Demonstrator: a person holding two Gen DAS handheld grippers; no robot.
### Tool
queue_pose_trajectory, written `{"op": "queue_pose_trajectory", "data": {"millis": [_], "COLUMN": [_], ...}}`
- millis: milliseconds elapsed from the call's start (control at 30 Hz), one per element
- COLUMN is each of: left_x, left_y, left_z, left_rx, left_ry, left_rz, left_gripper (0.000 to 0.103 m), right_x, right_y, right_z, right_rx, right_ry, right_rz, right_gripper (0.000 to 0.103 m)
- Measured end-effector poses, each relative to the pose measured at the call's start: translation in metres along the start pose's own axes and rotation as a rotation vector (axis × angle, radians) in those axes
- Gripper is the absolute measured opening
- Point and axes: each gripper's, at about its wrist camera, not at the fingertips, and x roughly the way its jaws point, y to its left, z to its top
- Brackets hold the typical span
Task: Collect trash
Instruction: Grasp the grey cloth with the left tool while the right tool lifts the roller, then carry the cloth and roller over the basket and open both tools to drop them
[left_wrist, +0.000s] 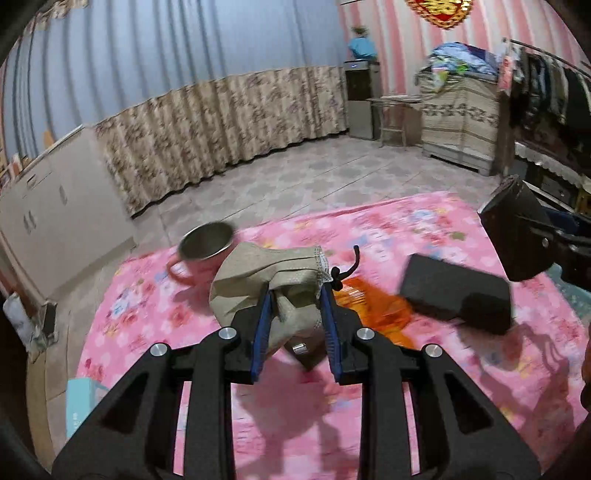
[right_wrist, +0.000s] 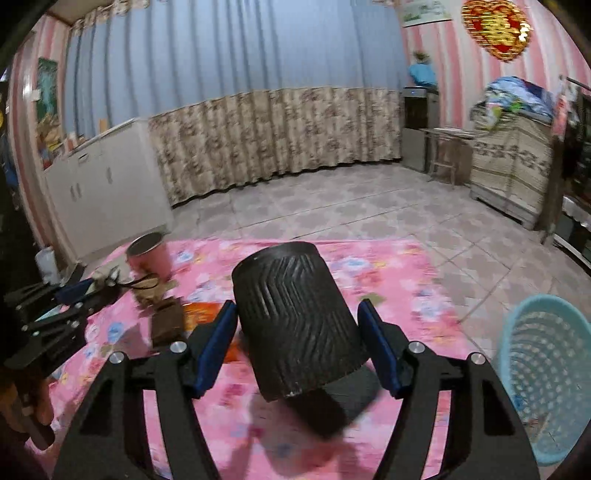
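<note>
The left claw grips a crumpled beige mask; the right claw clasps a ribbed black cup, a blue basket to its right.

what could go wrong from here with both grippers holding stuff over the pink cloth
1. The black ribbed cup sits tilted between the right gripper pads with slim gaps showing on both sides; it could slip out before reaching the blue basket.
2. The left gripper pinches only a fold of the beige face mask; the loose part and its black cord might snag the pink mug.
</note>
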Motion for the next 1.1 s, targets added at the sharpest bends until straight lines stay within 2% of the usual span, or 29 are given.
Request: {"op": "queue_pose_trajectory", "data": {"millis": [267, 567, 900, 1100], "left_x": [-0.017, -0.021, -0.02, -0.012], "left_y": [-0.083, -0.171, -0.265, -0.31], "left_z": [0.034, 0.061, 0.069, 0.072], "left_rx": [0.048, 0.103, 0.169, 0.156], "left_ry": [-0.064, -0.094, -0.096, -0.06], "left_rz": [-0.121, -0.23, -0.343, -0.437], "left_gripper": [0.025, 0.025, 0.025, 0.025], "right_x": [-0.035, -0.065, -0.083, -0.093], "right_y": [-0.08, -0.167, -0.238, -0.266], "right_z": [0.007, 0.001, -0.014, -0.022], "right_rx": [0.088, 0.189, 0.255, 0.308], "right_ry": [-0.048, -0.067, -0.053, -0.058], "right_rz": [-0.126, -0.263, -0.378, -0.425], "right_gripper": [0.067, 0.067, 0.067, 0.067]}}
